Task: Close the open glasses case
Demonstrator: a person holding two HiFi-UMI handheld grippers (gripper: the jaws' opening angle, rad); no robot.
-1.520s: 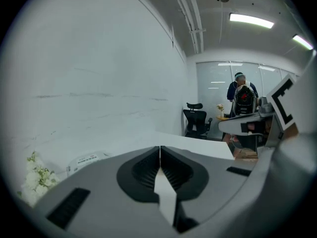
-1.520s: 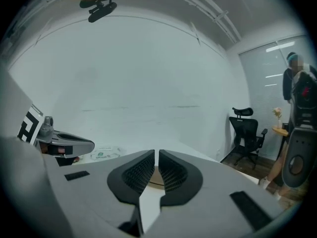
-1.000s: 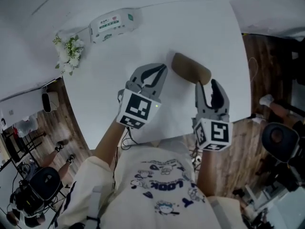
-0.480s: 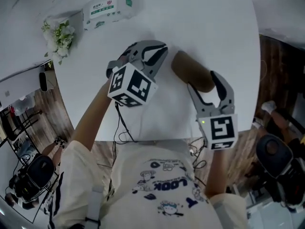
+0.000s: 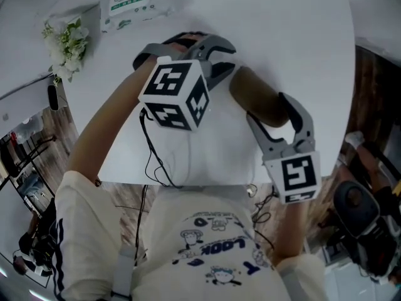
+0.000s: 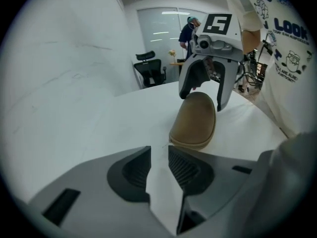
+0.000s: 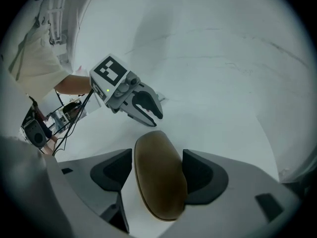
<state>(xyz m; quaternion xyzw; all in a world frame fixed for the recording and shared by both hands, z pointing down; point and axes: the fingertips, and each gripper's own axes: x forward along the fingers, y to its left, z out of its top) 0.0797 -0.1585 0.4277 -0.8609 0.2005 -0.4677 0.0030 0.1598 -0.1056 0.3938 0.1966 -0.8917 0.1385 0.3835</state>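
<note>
A brown glasses case [image 5: 258, 98] lies on the white table [image 5: 294, 36], its lid down on the base with only a seam showing [image 6: 194, 120]. My right gripper [image 5: 268, 108] straddles the case's near end; its jaws are opening. The case [image 7: 158, 182] fills the gap between the pads [image 7: 200, 170], and I see no firm press on it. My left gripper [image 5: 230, 58] hovers just left of the case's far end. Its jaws [image 6: 158, 150] are opening, with only bare table between them. The right gripper [image 6: 202, 100] shows beyond the case in the left gripper view.
A pack of wet wipes [image 5: 139, 2] and a small bunch of white flowers [image 5: 62, 39] sit at the table's far left. Cables [image 5: 166, 162] hang over the near table edge. An office chair [image 6: 148, 66] stands beyond the table.
Both grippers have come down toward the case. The left one rolled and its jaws parted. The right jaws spread wider and now stand either side of the case.
</note>
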